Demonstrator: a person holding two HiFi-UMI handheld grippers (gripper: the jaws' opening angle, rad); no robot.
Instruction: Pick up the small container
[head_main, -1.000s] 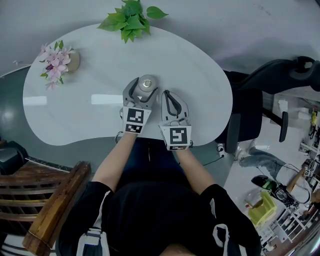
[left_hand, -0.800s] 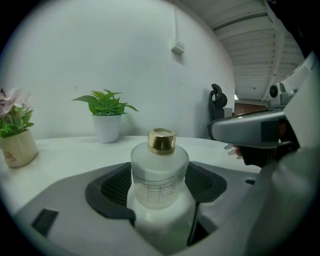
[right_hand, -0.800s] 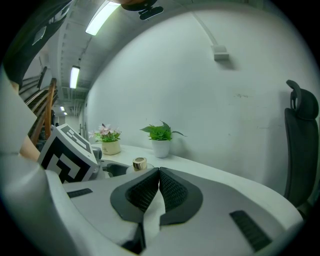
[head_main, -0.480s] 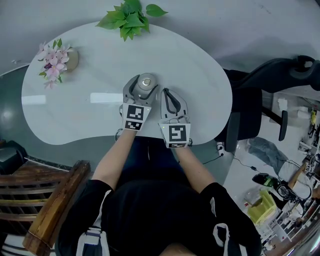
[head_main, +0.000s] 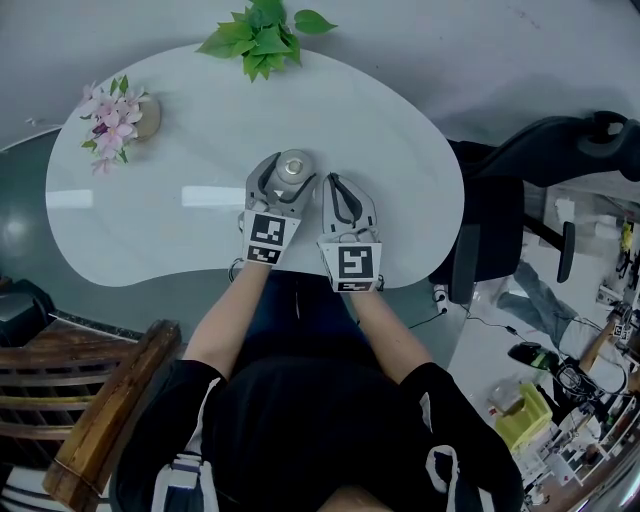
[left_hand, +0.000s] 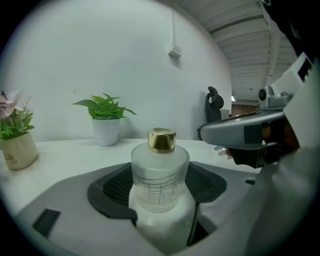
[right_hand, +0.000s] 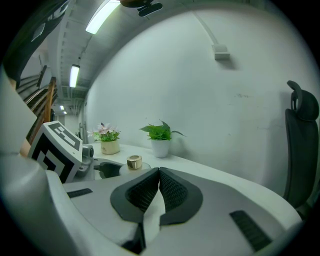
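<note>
The small container is sitting on the white table. The left hand-held gripper is squeezing it from both sides. The right hand-held gripper is resting just beside it, closed tight and holding nothing.

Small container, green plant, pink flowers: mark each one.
small container (left_hand: 160, 180): left gripper view, middle of the frosted body.
green plant (head_main: 262, 32): head view, middle of the leaves.
pink flowers (head_main: 110, 120): head view, the blossom cluster.
</note>
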